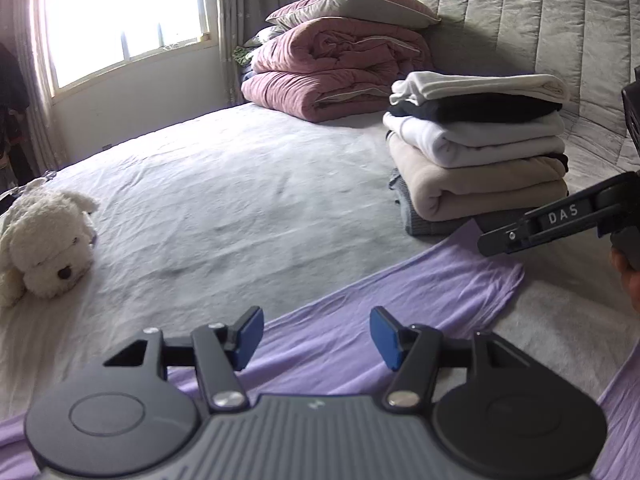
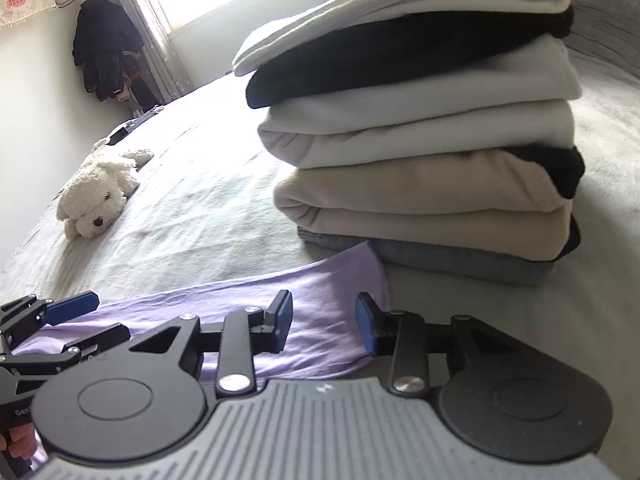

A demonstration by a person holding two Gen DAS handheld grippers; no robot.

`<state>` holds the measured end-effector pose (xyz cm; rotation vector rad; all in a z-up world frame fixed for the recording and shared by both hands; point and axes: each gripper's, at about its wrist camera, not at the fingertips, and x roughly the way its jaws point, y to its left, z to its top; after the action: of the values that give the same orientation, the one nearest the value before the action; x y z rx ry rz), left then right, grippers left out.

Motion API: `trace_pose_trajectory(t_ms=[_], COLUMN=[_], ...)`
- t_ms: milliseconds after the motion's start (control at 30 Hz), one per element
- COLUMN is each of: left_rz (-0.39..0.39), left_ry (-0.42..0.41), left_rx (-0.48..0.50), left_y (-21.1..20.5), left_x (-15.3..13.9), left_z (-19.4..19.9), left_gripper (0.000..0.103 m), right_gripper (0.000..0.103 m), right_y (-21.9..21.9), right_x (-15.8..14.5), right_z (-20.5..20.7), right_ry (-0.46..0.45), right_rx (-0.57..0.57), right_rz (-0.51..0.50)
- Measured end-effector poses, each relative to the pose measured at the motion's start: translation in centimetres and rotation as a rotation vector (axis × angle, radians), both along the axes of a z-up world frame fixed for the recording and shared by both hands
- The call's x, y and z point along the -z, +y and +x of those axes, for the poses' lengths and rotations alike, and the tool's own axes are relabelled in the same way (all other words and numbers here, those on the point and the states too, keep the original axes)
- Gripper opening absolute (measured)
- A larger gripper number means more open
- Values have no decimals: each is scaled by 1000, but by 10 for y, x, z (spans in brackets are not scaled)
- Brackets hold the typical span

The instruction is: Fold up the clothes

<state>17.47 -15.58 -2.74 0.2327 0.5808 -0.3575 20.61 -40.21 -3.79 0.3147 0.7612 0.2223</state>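
Both wrist views look low across the bed (image 1: 240, 184); the right sits nearer the clothes stack (image 2: 420, 120), and both share the toy dog (image 1: 44, 240).

A flat lilac cotton garment (image 1: 400, 300) lies spread on the grey quilted bedspread (image 1: 240, 184). Touching its far corner stands a tall stack of folded clothes (image 1: 480, 152). Behind that sits a folded pink duvet pile (image 1: 340, 76). Far left lies a white plush dog (image 1: 44, 240).

The stack of folded clothes (image 2: 420, 128) blocks the bed's (image 1: 240, 200) right; bare sheet lies open toward the plush dog (image 1: 44, 240).
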Motion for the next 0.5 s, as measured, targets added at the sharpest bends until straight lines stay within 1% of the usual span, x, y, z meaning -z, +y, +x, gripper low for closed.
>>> trace_pose_trajectory(t_ms=[67,133,267,367,467,500], left_rz=[0,-7,-8,3,6,1], left_ry=[1,5,17,22,26,30], left_rx=[-31,-58,-101,-112,-124,-131], left_y=[18,36,70,90,108,114], left_x=[-4,-6,-9,-8,-8,-8], left_z=[-7,-14,-29,-41,-52,-56], left_gripper=[61,62,63,63,64,66], right_gripper=[41,41,41,41,45,49], right_y=[8,18,37,51,67,72], right_x=[-5,-13,-30,-40,-45,-46], right_z=[-3,-7,-17,-25,-31,-34], right_ry=[20,35,26,32,57,67], right_rx=[-6,-7,-1,5,19,26], right_rz=[15,8,-29,-54,-77,-80])
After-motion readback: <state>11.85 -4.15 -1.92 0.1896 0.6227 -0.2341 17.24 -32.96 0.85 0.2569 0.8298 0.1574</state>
